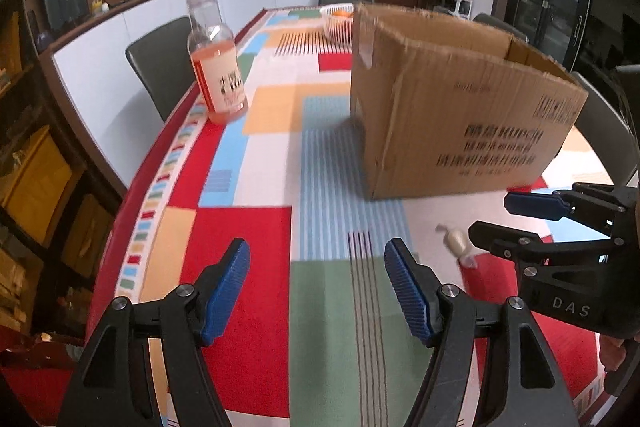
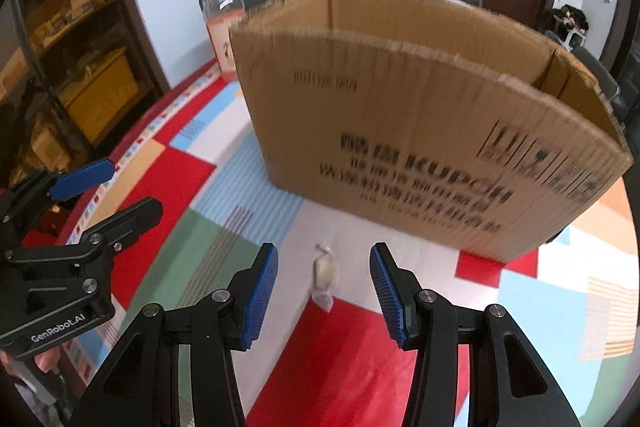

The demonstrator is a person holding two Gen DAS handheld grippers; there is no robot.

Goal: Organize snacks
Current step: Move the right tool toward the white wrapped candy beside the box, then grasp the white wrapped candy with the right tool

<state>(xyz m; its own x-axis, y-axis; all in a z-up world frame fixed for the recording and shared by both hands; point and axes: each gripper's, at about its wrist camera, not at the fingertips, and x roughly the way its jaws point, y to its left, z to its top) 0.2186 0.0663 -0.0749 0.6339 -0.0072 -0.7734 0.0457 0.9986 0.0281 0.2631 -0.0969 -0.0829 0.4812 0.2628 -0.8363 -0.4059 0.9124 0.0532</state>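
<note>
Far left edge of the bench (image 1: 248, 211), under a patchwork cloth: a clear plastic bottle (image 1: 216, 67) with orange-pink liquid, roughly half full, upright, label facing out. Beyond it toward the far end: a white slatted basket (image 1: 336, 25) holding something orange, too hidden behind the carton to name.

Left hand-held gripper (image 1: 318, 291): moderately parted, nothing between the blue pads, hovering over bare cloth near the front edge.

Centre of the bench: an open-topped cardboard box (image 2: 420, 131) with a ragged rim and printed side, standing upright. Interior not visible from either view; contents cannot be told.

Just in front of the box, apart from it, toward the near edge: a small wrapped snack (image 2: 326, 273), pale, with twisted clear ends, lying flat on the cloth.

Right hand-held gripper (image 2: 324, 293): narrowly parted, empty, aimed downward with the snack lined up between the pads but not yet touched.

Step in hand, by judgement: approach to picking up the snack for the box. Next move likely calls for lowering until the pads straddle the wrapper's body, closing gently on the middle rather than the thin twisted ends, then lifting above the ragged rim before releasing inside. Risk: the slippery wrapper sliding out of the pads.
</note>
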